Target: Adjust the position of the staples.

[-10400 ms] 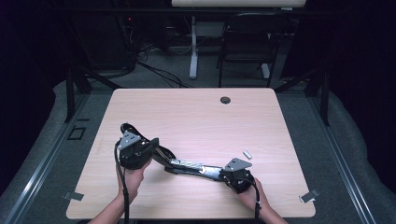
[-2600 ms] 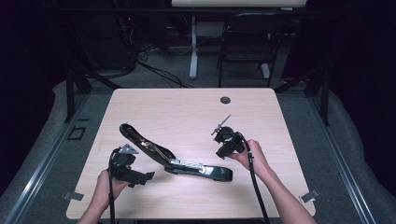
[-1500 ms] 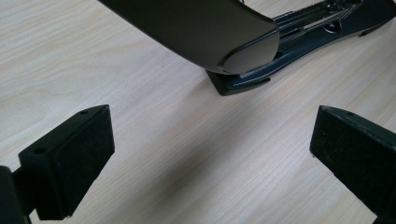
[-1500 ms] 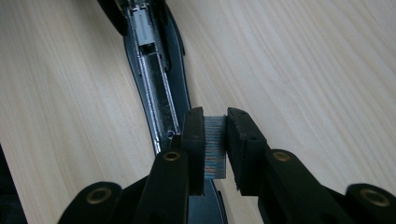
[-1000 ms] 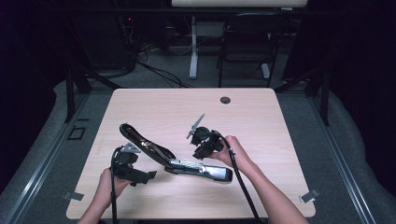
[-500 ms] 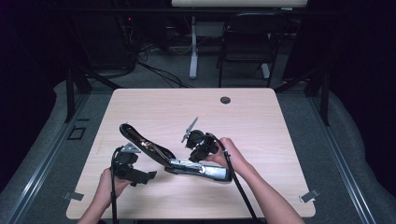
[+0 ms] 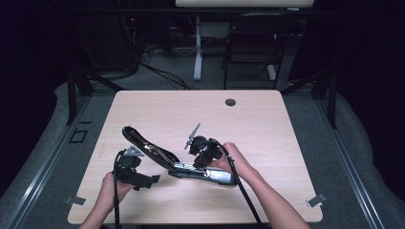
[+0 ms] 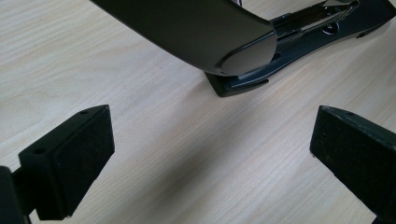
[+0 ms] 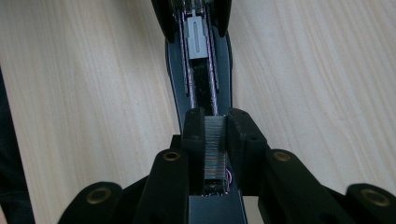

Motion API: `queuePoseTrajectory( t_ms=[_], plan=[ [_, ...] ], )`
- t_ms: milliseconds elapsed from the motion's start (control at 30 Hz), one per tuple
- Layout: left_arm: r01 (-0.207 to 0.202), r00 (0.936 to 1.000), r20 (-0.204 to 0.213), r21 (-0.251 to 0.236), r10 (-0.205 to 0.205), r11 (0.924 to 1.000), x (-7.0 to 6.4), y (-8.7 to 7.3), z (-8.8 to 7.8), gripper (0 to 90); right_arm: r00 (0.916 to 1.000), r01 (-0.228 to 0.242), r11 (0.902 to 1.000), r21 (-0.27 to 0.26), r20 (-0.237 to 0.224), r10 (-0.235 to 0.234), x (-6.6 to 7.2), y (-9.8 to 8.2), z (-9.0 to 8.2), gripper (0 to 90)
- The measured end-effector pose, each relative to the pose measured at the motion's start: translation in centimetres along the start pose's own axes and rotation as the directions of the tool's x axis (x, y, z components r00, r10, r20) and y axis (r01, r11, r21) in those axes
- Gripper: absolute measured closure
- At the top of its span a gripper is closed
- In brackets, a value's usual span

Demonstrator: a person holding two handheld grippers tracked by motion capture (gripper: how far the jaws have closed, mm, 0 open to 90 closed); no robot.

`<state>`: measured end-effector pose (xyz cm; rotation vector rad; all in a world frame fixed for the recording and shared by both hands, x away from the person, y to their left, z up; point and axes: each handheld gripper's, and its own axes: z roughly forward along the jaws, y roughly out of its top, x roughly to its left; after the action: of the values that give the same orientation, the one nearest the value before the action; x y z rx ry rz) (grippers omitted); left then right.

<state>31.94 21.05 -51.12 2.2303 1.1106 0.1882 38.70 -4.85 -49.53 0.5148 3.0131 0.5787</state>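
Your left gripper (image 8: 205,163) hangs low over the wooden table (image 8: 154,154), short of the stapler (image 8: 261,51), with its two black pads (image 8: 70,158) set wide apart and bare wood between them. The stapler lies ahead of the jaws. Its rounded black lid (image 8: 196,32) is swung up, its tip nearest you, overhanging the flat base (image 8: 243,81). Beyond that tip, the metal staple channel (image 8: 313,18) runs along the base, away from you.
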Motion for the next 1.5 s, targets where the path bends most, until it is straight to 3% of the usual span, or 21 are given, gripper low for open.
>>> queuePoseTrajectory(
  t_ms=[833, 1333, 1500],
  plan=[
    [-0.016, 0.9999, 0.007, 0.01, 0.016, 0.9998, -0.03, 0.1, -0.01, 0.1, 0.9992, 0.04, 0.9985, 0.039, -0.006, -0.039, 0.24, -0.06, 0.37, 77.8],
    [-0.034, 0.9994, 0.005, 0.015, 0.034, 0.9993, -0.22, 0.13, 0.1, 0.1, 0.9989, 0.044, 0.9986, 0.031, -0.017, -0.043, 0.23, -0.09, 0.68, 77.8],
    [-0.033, 0.9994, 0.007, 0.017, 0.033, 0.9993, -0.17, 0.13, 0.11, 0.1, 0.9975, 0.07, 0.9966, 0.042, -0.014, -0.07, 0.25, 0.03, 0.78, 77.8]
  ],
)
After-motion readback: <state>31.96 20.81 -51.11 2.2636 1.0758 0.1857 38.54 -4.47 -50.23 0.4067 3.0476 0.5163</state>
